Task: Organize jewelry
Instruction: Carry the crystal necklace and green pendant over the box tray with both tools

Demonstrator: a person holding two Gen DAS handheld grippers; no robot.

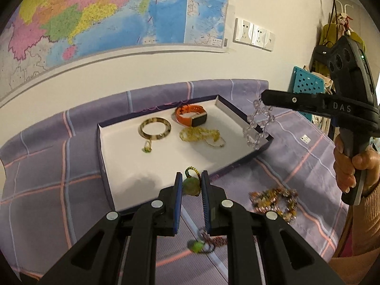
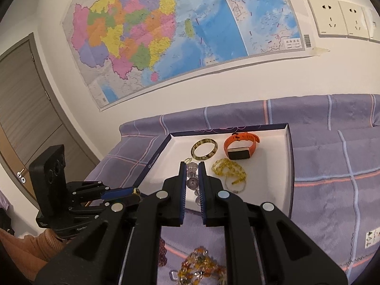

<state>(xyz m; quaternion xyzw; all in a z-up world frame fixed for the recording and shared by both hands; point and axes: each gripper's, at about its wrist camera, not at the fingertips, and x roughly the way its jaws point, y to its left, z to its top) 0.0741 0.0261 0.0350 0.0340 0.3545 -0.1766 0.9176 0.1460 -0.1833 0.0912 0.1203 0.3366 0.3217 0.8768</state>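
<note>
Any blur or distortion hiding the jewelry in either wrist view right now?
Left wrist: fisheye bends the map; the mixed bead strand on the cloth is blurred. Right wrist: tray contents sharp; clear bead bracelet partly hidden between the fingers.

We see a white wall (image 2: 213, 83) bearing a colourful map (image 2: 166, 30) and white sockets (image 2: 342, 19), a grey door (image 2: 26, 99), and a purple checked cloth (image 1: 47, 166).

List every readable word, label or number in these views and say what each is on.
"DAS": raised letters on the right gripper body.
"Gen Ro…", cut off: on the left gripper body.
Wall map: place names, boxed legend and barcode too small to read.
White tag on the checked cloth: print blurred, unreadable.
</note>
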